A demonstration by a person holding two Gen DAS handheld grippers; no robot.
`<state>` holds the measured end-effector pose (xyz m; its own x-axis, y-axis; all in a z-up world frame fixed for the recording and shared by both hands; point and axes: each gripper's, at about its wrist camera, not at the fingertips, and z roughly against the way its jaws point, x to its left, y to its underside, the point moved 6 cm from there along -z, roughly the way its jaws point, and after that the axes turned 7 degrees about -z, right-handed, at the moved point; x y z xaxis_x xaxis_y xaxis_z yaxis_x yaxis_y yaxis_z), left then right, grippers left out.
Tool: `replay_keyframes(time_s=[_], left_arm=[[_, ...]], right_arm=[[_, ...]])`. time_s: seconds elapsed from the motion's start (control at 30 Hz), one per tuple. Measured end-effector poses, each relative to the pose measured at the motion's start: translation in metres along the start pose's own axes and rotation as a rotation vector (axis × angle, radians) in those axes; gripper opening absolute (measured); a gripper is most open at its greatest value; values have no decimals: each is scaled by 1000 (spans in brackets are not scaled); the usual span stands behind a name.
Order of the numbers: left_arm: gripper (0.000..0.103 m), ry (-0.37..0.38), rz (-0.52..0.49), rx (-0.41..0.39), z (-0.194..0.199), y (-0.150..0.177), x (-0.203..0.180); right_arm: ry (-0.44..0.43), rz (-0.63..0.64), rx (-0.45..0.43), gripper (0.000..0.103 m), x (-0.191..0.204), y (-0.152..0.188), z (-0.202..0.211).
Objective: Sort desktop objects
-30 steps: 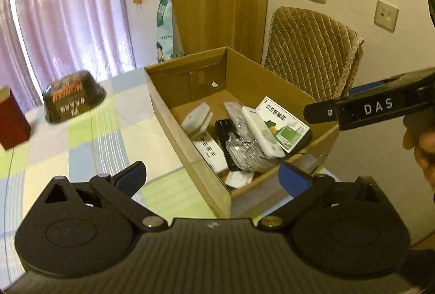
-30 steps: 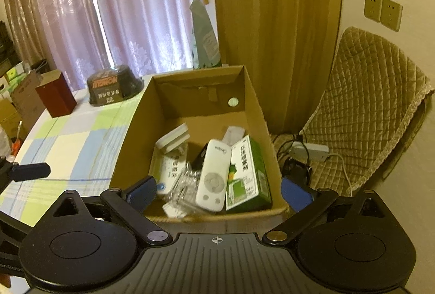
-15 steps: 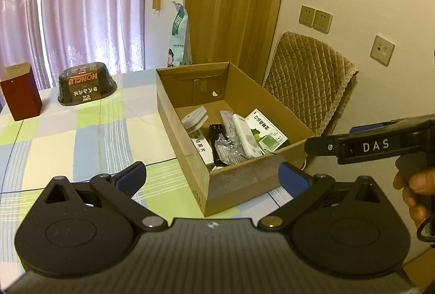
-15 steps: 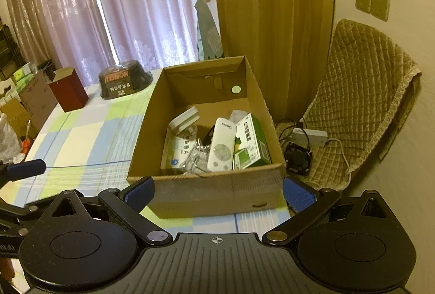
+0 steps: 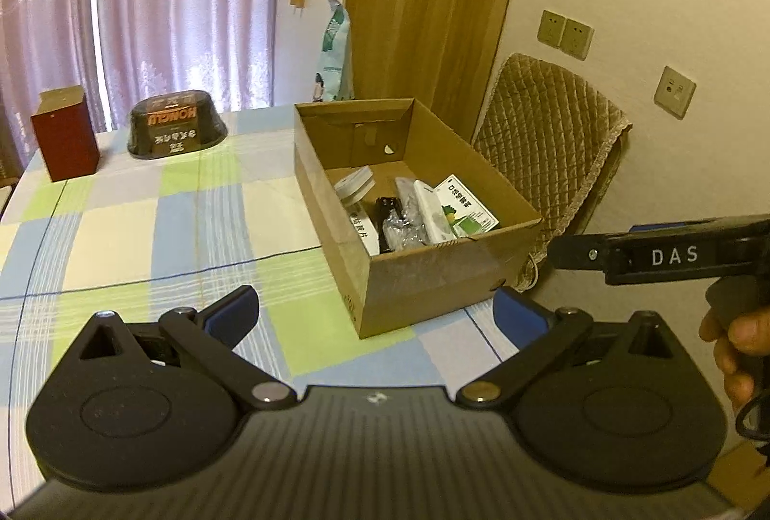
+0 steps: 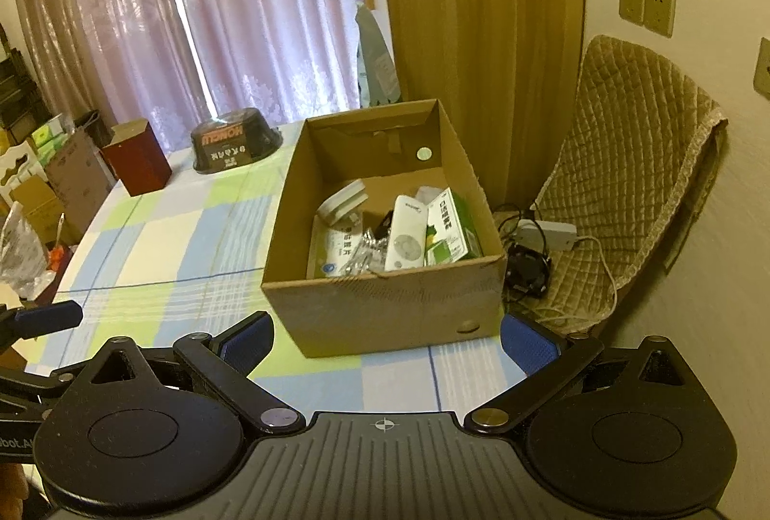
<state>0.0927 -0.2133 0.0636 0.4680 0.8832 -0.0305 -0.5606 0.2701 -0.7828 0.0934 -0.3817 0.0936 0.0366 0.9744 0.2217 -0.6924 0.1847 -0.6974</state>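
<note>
Far left on the desk (image 6: pixel 159 241): red box (image 6: pixel 137 164), dark bowl (image 6: pixel 236 147). Right of these: cardboard box (image 6: pixel 385 308) holding white remote (image 6: pixel 406 238) and green packet (image 6: pixel 452 226). Left claw (image 5: pixel 375 313) and right claw (image 6: pixel 387 342) spread wide, empty, hanging near of it

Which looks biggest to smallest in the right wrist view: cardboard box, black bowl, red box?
1. cardboard box, clearly largest, though nearest the camera.
2-3. black bowl and red box: look alike, not ranked.
</note>
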Motion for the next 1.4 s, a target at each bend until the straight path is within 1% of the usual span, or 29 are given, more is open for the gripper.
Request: replay_keyframes(time_s=[0.17, 0.27, 0.33, 0.4, 0.57, 0.7, 0.87, 1.0, 1.2, 1.4], left_arm=[[102, -21, 18, -7, 15, 8, 4], [102, -55, 19, -10, 23, 12, 7], [102, -81, 7, -3, 27, 17, 8], [102, -92, 1, 11, 27, 21, 9], [102, -88, 11, 38, 29, 32, 6], [102, -87, 7, 52, 31, 38, 2], [102, -76, 9, 52, 33, 40, -4], [102, -80, 9, 58, 34, 41, -7], [102, -108, 11, 75, 30, 44, -8], [102, -114, 21, 81, 28, 46, -6]], right_arm=[[15, -1, -9, 103, 9, 8, 10], [21, -37, -24, 103, 8, 13, 19], [24, -69, -30, 103, 7, 18, 24], [23, -75, -30, 103, 6, 23, 28], [24, -93, -16, 103, 2, 38, 40], [21, -83, -6, 103, 4, 51, 49], [25, -66, -2, 103, 7, 61, 51], [26, -71, 1, 103, 6, 63, 50], [22, -66, 1, 103, 6, 61, 50], [18, -68, 3, 103, 6, 61, 50]])
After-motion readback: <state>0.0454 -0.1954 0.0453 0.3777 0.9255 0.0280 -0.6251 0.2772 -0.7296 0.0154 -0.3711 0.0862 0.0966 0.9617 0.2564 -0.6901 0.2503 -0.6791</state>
